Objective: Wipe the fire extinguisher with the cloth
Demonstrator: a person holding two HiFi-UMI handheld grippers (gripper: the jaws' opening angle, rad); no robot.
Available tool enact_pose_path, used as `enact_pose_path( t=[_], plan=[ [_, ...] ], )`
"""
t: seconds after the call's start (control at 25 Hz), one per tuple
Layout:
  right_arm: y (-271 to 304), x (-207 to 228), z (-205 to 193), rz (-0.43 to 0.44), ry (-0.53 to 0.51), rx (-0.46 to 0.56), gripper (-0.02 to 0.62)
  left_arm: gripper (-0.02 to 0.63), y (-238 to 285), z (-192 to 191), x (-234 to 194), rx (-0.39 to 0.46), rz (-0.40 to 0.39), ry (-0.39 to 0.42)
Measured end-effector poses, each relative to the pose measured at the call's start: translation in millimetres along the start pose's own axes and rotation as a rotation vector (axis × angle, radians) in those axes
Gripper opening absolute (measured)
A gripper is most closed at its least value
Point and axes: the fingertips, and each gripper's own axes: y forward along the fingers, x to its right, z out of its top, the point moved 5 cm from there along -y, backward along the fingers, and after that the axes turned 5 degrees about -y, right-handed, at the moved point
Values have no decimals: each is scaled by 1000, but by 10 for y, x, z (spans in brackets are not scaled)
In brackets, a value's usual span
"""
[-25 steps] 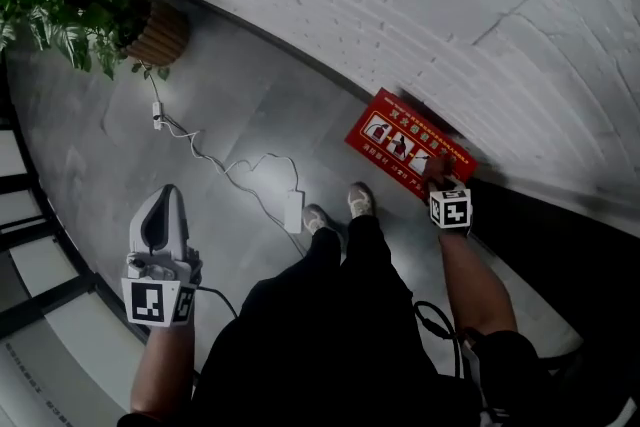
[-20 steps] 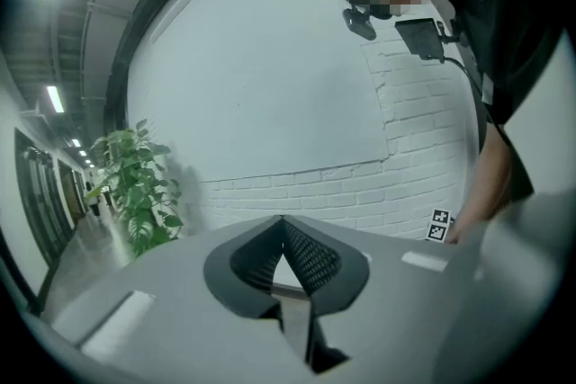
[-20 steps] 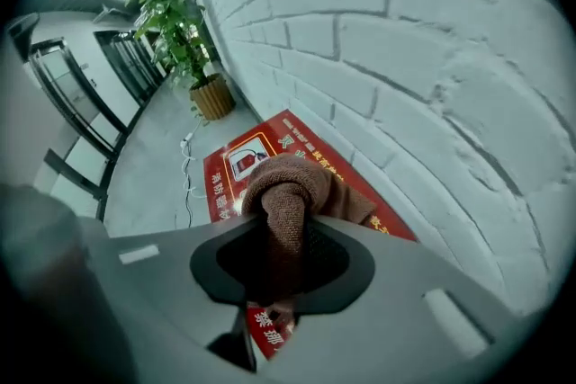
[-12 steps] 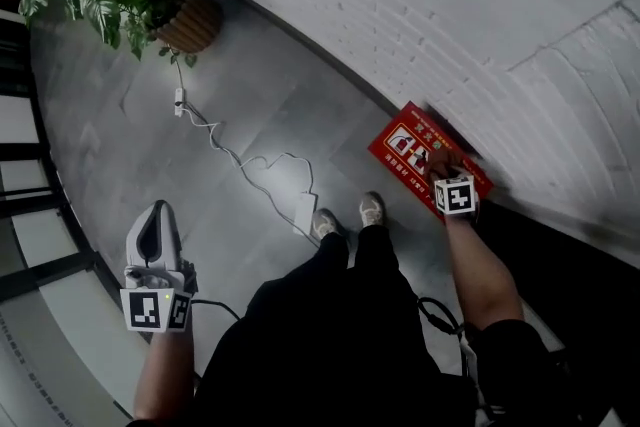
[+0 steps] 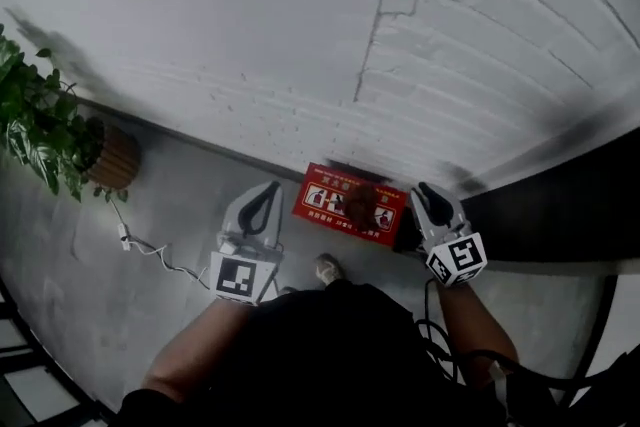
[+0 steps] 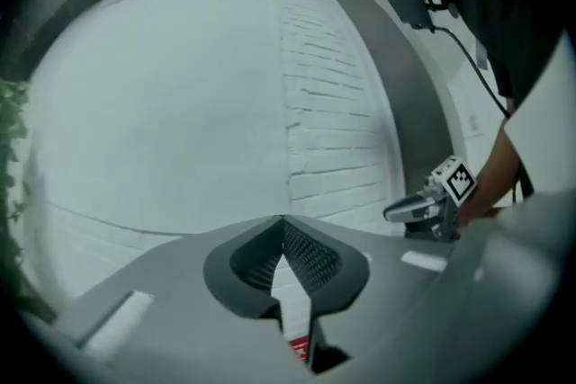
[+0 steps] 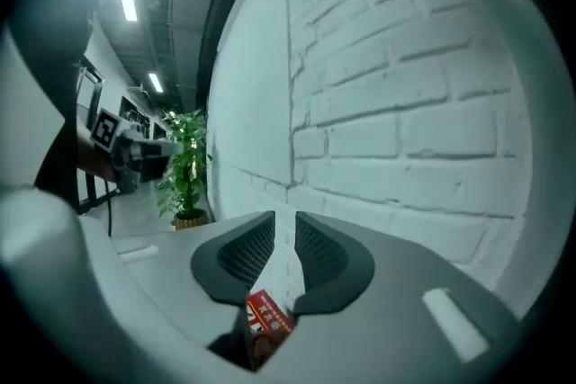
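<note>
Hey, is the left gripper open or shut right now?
The left gripper is shut: its jaw tips meet with nothing between them.

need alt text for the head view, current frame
Looking down, a person faces a white brick wall with a red box on the floor at its foot, a brownish lump on it. The left gripper and right gripper hover either side of the box; the right's fingers have just been closing, nothing between them. A potted plant stands far left.
</note>
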Motion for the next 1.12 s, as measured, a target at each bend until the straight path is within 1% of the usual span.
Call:
enact_pose_path(
  t=[0.04, 0.08, 0.12, 0.16, 0.2, 0.28, 0.36, 0.44, 0.52, 0.6, 0.72, 0.88, 1.0, 1.12],
  plan=[
    [-68, 18, -16, -26, -2, -7, 61, -2, 183, -105, 159, -35, -68, 26],
    [-116, 63, -102, -62, 24, -31, 1, -2, 340, -197, 302, -61, -122, 45],
    [-165, 113, -211, -104, 72, -53, 2, -2, 446, -228, 422, -62, -163, 56],
    [-227, 144, -297, -144, 116, -63, 2, -2, 496, -190, 521, -40, -196, 68],
    [-291, 150, -342, -176, 133, -64, 2, -2, 513, -102, 597, -3, -228, 88],
    [-391, 113, -364, -213, 109, -66, 2, -2, 516, 83, 656, 63, -267, 129],
    [-434, 64, -370, -232, 86, -72, 2, -2, 513, 143, 613, 72, -260, 119],
    [-439, 38, -383, -251, 79, -81, 2, -2, 514, 96, 570, 41, -253, 111],
    [-444, 43, -416, -271, 87, -98, 2, -2, 505, 20, 556, 1, -265, 122],
    [-452, 65, -452, -286, 98, -108, 2, -2, 478, -8, 528, -17, -271, 128],
    [-443, 100, -489, -293, 99, -117, 2, -2, 446, -8, 444, -27, -239, 110],
    [-414, 162, -540, -304, 143, -114, 2, -2, 405, -42, 343, -44, -210, 107],
    [-391, 200, -582, -304, 100, -151, 2, -2, 378, -119, 261, -82, -186, 101],
    [-341, 243, -550, -292, 44, -165, 2, -2, 406, -147, 170, -94, -155, 87]
  ],
)
